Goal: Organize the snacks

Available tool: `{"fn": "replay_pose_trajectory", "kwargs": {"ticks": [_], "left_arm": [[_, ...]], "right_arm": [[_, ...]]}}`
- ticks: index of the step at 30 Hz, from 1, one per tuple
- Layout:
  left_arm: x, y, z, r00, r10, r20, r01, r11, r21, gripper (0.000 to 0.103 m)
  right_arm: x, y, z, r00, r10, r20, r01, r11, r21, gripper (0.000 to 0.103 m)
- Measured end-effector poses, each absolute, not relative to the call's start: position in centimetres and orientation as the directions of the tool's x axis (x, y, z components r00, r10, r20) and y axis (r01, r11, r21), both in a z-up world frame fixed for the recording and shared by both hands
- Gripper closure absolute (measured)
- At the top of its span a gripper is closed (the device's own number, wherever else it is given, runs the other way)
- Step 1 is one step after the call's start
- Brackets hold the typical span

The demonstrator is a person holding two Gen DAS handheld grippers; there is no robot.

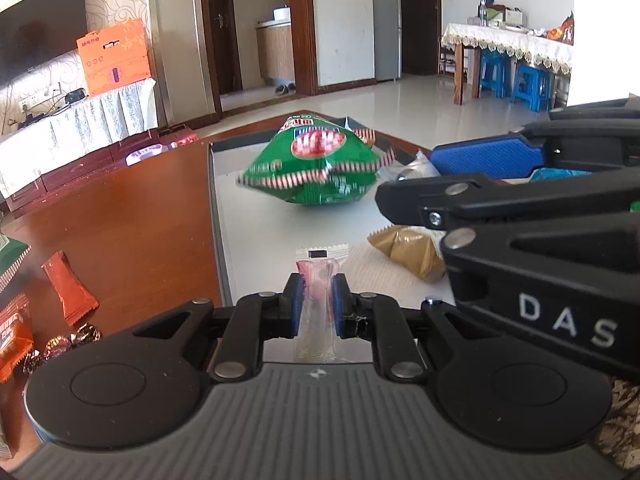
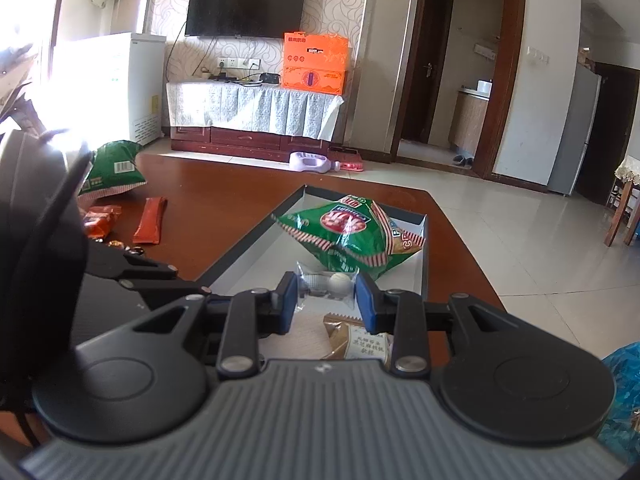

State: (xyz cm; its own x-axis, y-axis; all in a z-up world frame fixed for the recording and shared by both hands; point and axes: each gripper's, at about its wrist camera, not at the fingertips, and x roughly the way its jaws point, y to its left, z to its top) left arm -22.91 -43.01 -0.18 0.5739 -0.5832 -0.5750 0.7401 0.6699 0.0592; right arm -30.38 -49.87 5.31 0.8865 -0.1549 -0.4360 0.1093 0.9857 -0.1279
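Note:
My left gripper [image 1: 316,294] is shut on a slim clear-wrapped pinkish snack stick [image 1: 318,266], held over the near end of the grey tray [image 1: 211,200]. A puffy green chip bag [image 1: 316,164] lies further back in the tray, and a brown packet [image 1: 412,252] sits near its right side. My right gripper [image 2: 327,290] is shut on a clear packet with a white ball inside [image 2: 340,282], just above the tray [image 2: 256,226] in front of the green bag [image 2: 348,236]. In the left wrist view the right gripper [image 1: 406,178] comes in from the right.
The tray sits on a brown wooden table [image 1: 132,216]. Left of it lie orange-red packets [image 1: 68,288] and foil-wrapped candies [image 1: 72,340]. The right wrist view shows a second green bag [image 2: 112,172], a red stick packet [image 2: 150,220] and a blue bag [image 2: 624,392] at the right edge.

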Motion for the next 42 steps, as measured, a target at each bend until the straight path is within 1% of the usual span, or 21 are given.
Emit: {"fn": "replay_pose_trajectory", "kwargs": {"ticks": [6, 9, 13, 19, 25, 26, 27, 29, 30, 31, 32, 33, 34, 35, 36, 42], "left_arm": [[-23.0, -42.8, -0.3, 0.568, -0.585, -0.579, 0.746, 0.663, 0.062, 0.086], [-23.0, -42.8, -0.4, 0.568, -0.585, -0.579, 0.746, 0.663, 0.062, 0.082], [-23.5, -42.5, -0.5, 0.572, -0.584, -0.576, 0.744, 0.665, 0.064, 0.08], [-23.6, -42.4, -0.5, 0.574, -0.583, -0.575, 0.743, 0.666, 0.067, 0.079], [-23.6, -42.4, -0.5, 0.575, -0.583, -0.574, 0.743, 0.666, 0.067, 0.078], [-23.6, -42.4, -0.5, 0.574, -0.584, -0.574, 0.743, 0.666, 0.066, 0.077], [-23.7, -42.3, -0.5, 0.574, -0.586, -0.572, 0.744, 0.665, 0.065, 0.076], [-23.9, -42.2, -0.4, 0.579, -0.588, -0.565, 0.744, 0.664, 0.071, 0.072], [-24.1, -42.2, -0.4, 0.585, -0.59, -0.557, 0.744, 0.664, 0.078, 0.063], [-24.4, -42.1, -0.3, 0.599, -0.588, -0.543, 0.739, 0.668, 0.091, 0.047], [-24.5, -42.0, -0.1, 0.615, -0.583, -0.53, 0.729, 0.677, 0.101, 0.036], [-24.6, -41.9, 0.0, 0.606, -0.596, -0.526, 0.739, 0.666, 0.097, 0.02], [-24.9, -41.9, -0.1, 0.6, -0.602, -0.527, 0.748, 0.656, 0.103, 0.012], [-25.2, -42.0, -0.1, 0.614, -0.595, -0.519, 0.743, 0.658, 0.124, 0.012], [-25.4, -42.0, -0.1, 0.621, -0.593, -0.513, 0.741, 0.657, 0.137, 0.012], [-25.8, -42.2, 0.1, 0.621, -0.595, -0.51, 0.742, 0.656, 0.139, 0.012]], "right_arm": [[-29.9, -49.5, 5.0, 0.876, -0.143, -0.46, 0.09, 0.987, -0.135, 0.068], [-29.9, -49.6, 4.9, 0.874, -0.143, -0.465, 0.089, 0.987, -0.135, 0.068], [-29.8, -49.6, 4.8, 0.87, -0.148, -0.47, 0.096, 0.987, -0.131, 0.068], [-29.4, -50.3, 4.6, 0.857, -0.156, -0.491, 0.117, 0.987, -0.108, 0.067], [-29.4, -50.5, 4.3, 0.858, -0.157, -0.49, 0.132, 0.987, -0.087, 0.065], [-29.4, -50.5, 4.3, 0.859, -0.154, -0.488, 0.131, 0.988, -0.081, 0.062], [-29.5, -50.4, 4.2, 0.861, -0.151, -0.486, 0.13, 0.989, -0.076, 0.06], [-29.6, -50.5, 4.2, 0.865, -0.151, -0.478, 0.13, 0.989, -0.077, 0.059], [-29.6, -50.4, 4.2, 0.867, -0.152, -0.475, 0.13, 0.988, -0.078, 0.058], [-29.7, -50.4, 4.2, 0.869, -0.15, -0.471, 0.131, 0.989, -0.074, 0.057], [-29.8, -50.5, 4.2, 0.873, -0.15, -0.465, 0.133, 0.989, -0.069, 0.055], [-29.9, -50.5, 4.3, 0.878, -0.148, -0.456, 0.134, 0.989, -0.063, 0.052], [-30.2, -50.5, 4.3, 0.883, -0.143, -0.447, 0.132, 0.99, -0.055, 0.047], [-30.3, -50.5, 4.3, 0.887, -0.141, -0.439, 0.131, 0.99, -0.053, 0.04], [-30.4, -50.4, 4.4, 0.891, -0.141, -0.432, 0.13, 0.99, -0.057, 0.039], [-30.8, -50.0, 4.5, 0.901, -0.132, -0.414, 0.113, 0.991, -0.071, 0.039]]}}
